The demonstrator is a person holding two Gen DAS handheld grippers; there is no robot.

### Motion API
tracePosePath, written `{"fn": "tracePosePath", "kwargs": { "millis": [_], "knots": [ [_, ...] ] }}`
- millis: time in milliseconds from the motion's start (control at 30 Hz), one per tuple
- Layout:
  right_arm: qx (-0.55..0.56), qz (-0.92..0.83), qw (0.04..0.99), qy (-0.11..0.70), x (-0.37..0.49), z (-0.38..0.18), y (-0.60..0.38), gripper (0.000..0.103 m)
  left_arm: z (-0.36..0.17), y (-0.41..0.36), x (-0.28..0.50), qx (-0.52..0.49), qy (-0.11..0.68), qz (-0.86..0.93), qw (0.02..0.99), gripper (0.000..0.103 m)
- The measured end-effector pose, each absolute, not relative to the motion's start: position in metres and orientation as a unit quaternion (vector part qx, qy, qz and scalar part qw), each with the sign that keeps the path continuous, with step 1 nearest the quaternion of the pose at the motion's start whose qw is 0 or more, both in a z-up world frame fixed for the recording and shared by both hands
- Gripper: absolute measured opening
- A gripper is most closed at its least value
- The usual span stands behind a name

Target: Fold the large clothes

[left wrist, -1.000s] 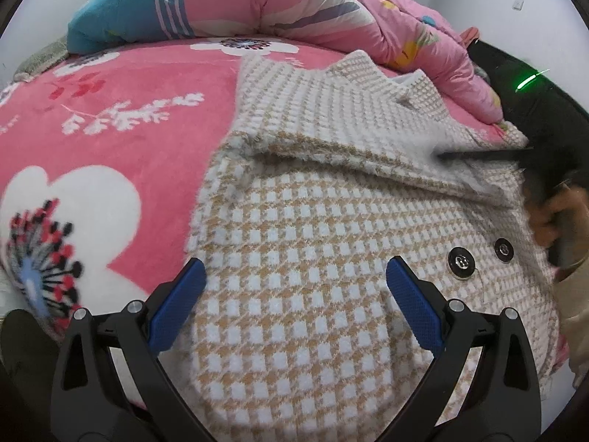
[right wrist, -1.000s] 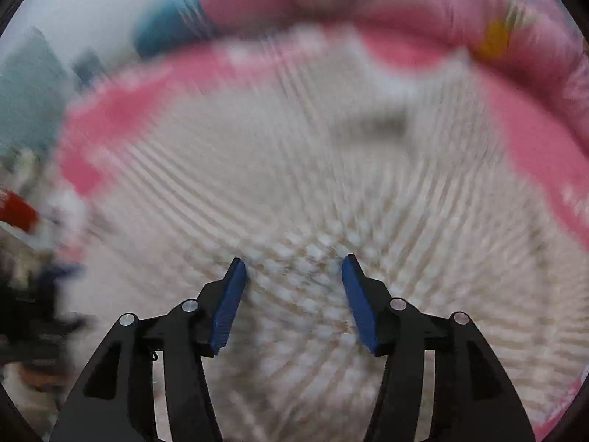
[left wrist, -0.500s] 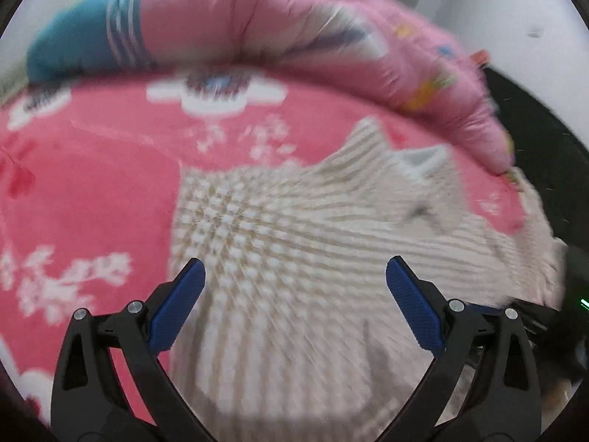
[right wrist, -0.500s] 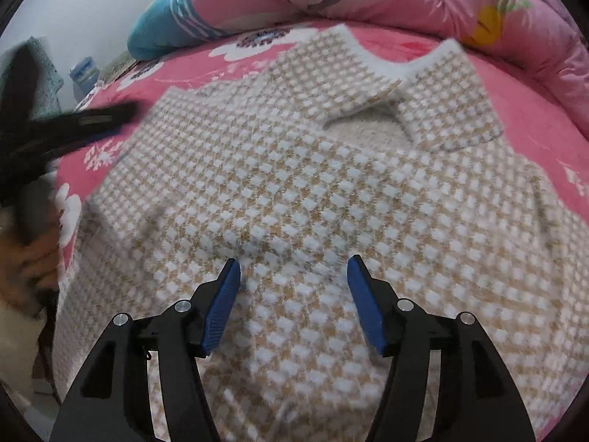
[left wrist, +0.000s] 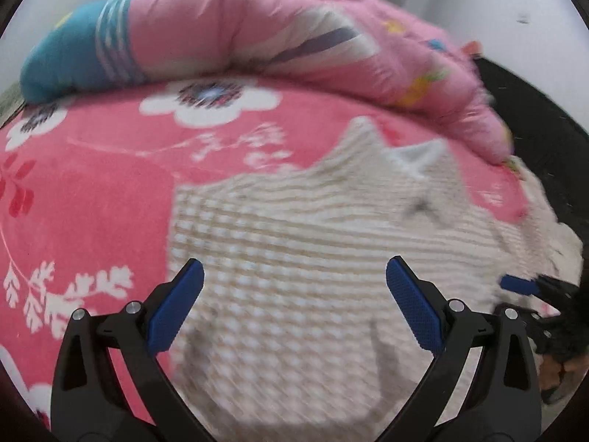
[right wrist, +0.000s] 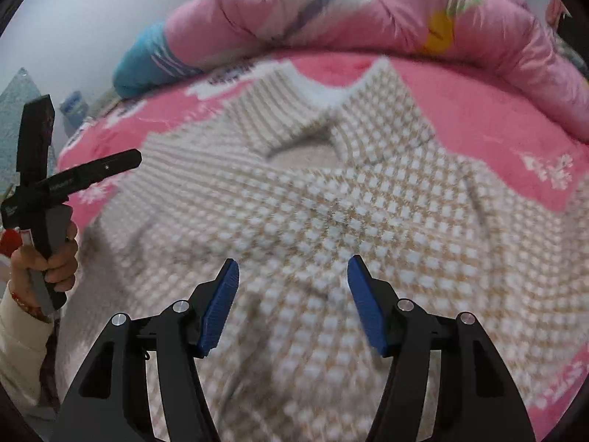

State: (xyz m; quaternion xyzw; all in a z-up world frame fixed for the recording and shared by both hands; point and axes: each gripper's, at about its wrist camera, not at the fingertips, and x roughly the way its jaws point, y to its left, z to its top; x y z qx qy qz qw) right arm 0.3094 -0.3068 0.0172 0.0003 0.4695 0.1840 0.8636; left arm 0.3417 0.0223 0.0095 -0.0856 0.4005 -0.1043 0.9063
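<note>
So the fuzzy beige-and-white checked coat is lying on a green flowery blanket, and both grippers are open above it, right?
Not quite: the flowery blanket is pink, not green, as the right wrist view shows. The fuzzy beige-and-white checked coat does lie on it, with the left gripper and right gripper open above.

Coat [right wrist: 331,221]: fuzzy, brushed woven cloth, beige-white check, matt, soft nap; collar edge paler and fluffier. Bed blanket [left wrist: 92,202]: plush pink fleece, printed white flowers, matt. Quilt [right wrist: 368,11]: smooth pink cloth, puffy, slight sheen, printed patches; one end teal with white stripes. Left gripper [left wrist: 294,309] and right gripper [right wrist: 292,304]: black hard plastic arms, matt to semi-gloss, small shiny metal pins; finger pads [left wrist: 414,313] blue, finely knurled, rubbery look. Sleeve [right wrist: 18,328]: cream cloth, matt.
</note>
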Motion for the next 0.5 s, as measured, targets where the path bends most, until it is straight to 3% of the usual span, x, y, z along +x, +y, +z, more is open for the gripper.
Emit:
{"fn": "tracePosePath", "kwargs": {
  "millis": [33, 200, 267, 500],
  "knots": [
    [-0.01, 0.178, 0.868, 0.463, 0.3, 0.02, -0.31, 0.069, 0.012, 0.017, 0.333, -0.084, 0.403, -0.111, 0.905, 0.095],
    [-0.043, 0.146, 0.856, 0.495, 0.289, -0.02, -0.317, 0.073, -0.038, -0.02, 0.315, -0.056, 0.48, -0.096, 0.87, 0.095],
    [-0.049, 0.141, 0.857, 0.493, 0.28, -0.008, -0.319, 0.073, -0.047, -0.035, 0.307, -0.003, 0.461, -0.07, 0.885, 0.095],
    [0.054, 0.131, 0.879, 0.455, 0.24, 0.041, -0.391, 0.073, -0.045, -0.036, 0.304, 0.007, 0.465, -0.07, 0.882, 0.095]
  ]
}}
